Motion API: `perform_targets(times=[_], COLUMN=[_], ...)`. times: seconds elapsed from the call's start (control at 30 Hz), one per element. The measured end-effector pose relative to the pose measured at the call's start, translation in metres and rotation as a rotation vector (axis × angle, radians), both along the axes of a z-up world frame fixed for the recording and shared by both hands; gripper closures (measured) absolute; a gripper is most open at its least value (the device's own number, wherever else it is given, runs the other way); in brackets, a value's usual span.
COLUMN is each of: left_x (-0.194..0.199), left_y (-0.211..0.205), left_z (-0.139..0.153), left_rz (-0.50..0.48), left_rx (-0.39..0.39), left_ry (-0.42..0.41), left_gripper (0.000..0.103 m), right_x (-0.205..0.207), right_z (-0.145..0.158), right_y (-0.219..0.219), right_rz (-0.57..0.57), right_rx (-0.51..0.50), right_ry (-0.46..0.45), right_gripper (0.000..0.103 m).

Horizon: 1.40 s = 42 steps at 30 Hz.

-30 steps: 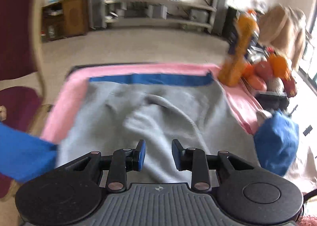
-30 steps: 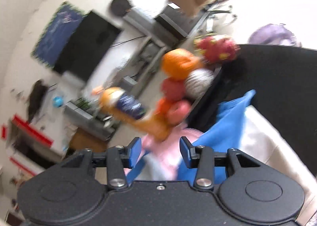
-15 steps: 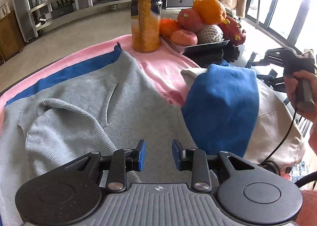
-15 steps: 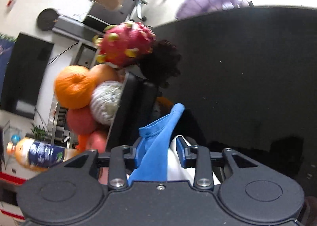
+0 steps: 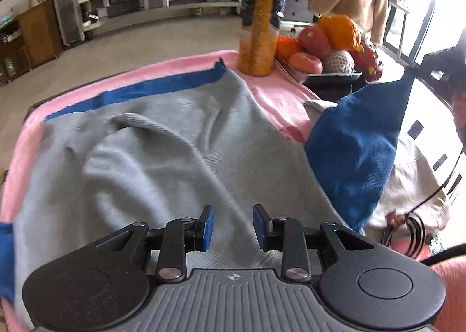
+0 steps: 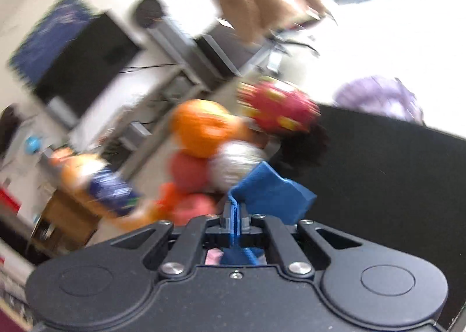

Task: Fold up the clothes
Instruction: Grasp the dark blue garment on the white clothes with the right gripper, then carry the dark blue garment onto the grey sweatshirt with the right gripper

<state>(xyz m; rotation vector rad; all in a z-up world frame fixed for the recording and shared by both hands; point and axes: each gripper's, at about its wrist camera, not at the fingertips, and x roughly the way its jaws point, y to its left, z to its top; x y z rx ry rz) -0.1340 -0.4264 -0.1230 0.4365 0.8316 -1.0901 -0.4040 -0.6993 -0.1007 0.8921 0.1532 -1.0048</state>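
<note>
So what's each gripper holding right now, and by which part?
The right gripper pinches the blue sleeve cuff near its edge; the left gripper holds nothing.

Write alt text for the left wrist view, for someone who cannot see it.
The open left gripper hovers over a grey garment with a blue hem spread on a pink cloth. To the right, a blue sleeve is pulled up taut toward the right gripper. Behind stand an orange juice bottle and a tray of fruit.
</note>
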Motion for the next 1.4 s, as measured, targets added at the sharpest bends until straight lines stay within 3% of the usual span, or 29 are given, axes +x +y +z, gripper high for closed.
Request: perform_targets(times=[0.17, 0.33, 0.5, 0.57, 0.7, 0.77, 0.8, 0.9, 1.0, 1.1, 1.2, 1.3, 1.4], left_x=[0.03, 0.06, 0.096, 0.108, 0.123, 0.125, 0.126, 0.125, 0.122, 0.122, 0.123, 0.127, 0.136], left_y=[0.063, 0.125, 0.17, 0.18, 0.188, 0.189, 0.19, 0.185, 0.179, 0.17, 0.152, 0.129, 0.106], left_z=[0.004, 0.004, -0.024, -0.037, -0.044, -0.045, -0.046, -0.049, -0.053, -0.056, -0.059, -0.067, -0.079], left_rz=[0.086, 0.178, 0.339, 0.388, 0.43, 0.438, 0.442, 0.422, 0.386, 0.344, 0.33, 0.376, 0.442], left_rx=[-0.012, -0.023, -0.062, -0.072, -0.072, -0.075, -0.076, -0.068, -0.068, -0.086, -0.105, -0.107, -0.094], left_ry=[-0.025, -0.044, -0.002, 0.027, 0.068, 0.076, 0.08, 0.102, 0.13, 0.22, 0.321, 0.396, 0.485], left_gripper=[0.073, 0.073, 0.073, 0.073, 0.073, 0.073, 0.073, 0.073, 0.073, 0.073, 0.071, 0.066, 0.066], right_x=[0.048, 0.126, 0.204, 0.233, 0.277, 0.274, 0.266, 0.228, 0.186, 0.149, 0.126, 0.111, 0.11], right_z=[0.067, 0.09, 0.062, 0.04, -0.002, -0.003, 0.002, 0.022, 0.026, 0.004, -0.027, -0.052, -0.06], right_y=[0.09, 0.184, 0.263, 0.286, 0.322, 0.327, 0.326, 0.302, 0.269, 0.237, 0.21, 0.19, 0.177], right_rz=[0.143, 0.337, 0.468, 0.534, 0.699, 0.755, 0.761, 0.736, 0.682, 0.631, 0.61, 0.561, 0.517], right_rx=[-0.201, -0.327, -0.293, -0.237, -0.092, -0.058, -0.055, -0.034, 0.028, 0.088, 0.154, 0.213, 0.248], right_ry=[0.055, 0.138, 0.184, 0.217, 0.29, 0.297, 0.293, 0.244, 0.183, 0.141, 0.057, -0.042, -0.026], right_gripper=[0.101, 0.101, 0.101, 0.099, 0.082, 0.08, 0.074, 0.062, 0.06, 0.062, 0.073, 0.072, 0.072])
